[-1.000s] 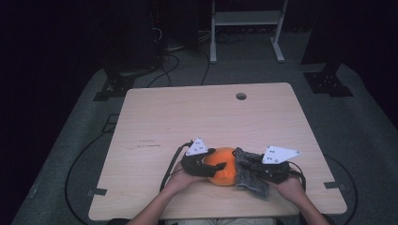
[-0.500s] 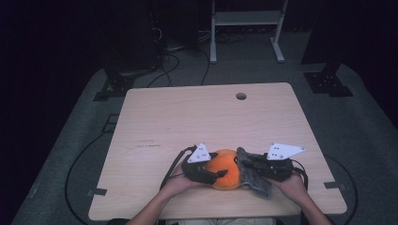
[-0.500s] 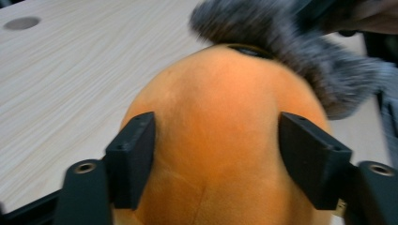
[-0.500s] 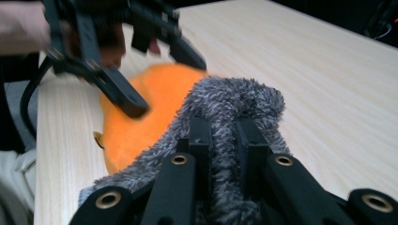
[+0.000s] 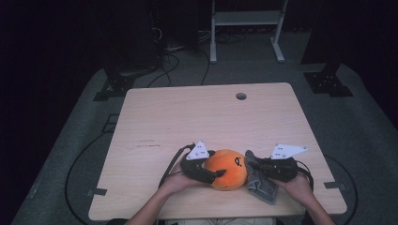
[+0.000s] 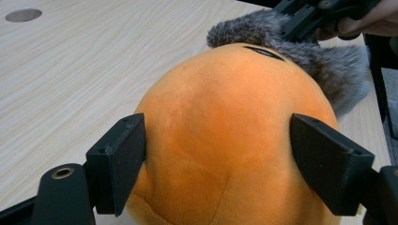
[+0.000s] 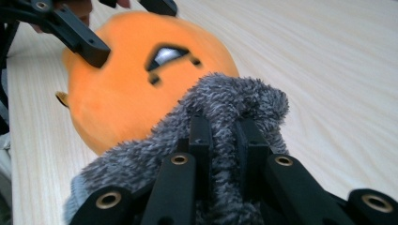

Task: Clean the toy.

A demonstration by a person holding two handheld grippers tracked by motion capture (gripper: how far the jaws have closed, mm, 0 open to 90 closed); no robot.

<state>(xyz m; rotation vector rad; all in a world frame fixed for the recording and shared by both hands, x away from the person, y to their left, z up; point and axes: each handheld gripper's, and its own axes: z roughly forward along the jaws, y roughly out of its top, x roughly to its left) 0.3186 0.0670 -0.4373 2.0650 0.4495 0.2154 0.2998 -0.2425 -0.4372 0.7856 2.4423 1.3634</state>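
The orange plush (image 6: pixel 225 136) sits squarely between the left gripper (image 6: pixel 230 164)'s jaws, which have just been opening; they stand wide, one pad at each flank, touching the fabric at most lightly, not squeezing. The ball bulges ahead of the jaws, its stitched eye on the far upper side. The right gripper (image 7: pixel 224 140) has its jaws pinched nearly shut on the grey fur (image 7: pixel 225 108), which drapes over and ahead of them, touching the plush's far side. The plush lies just beyond the right jaws, toward the left gripper. My guess: the fur gets pulled onto or off the plush, so the left jaws likely need to steady it.
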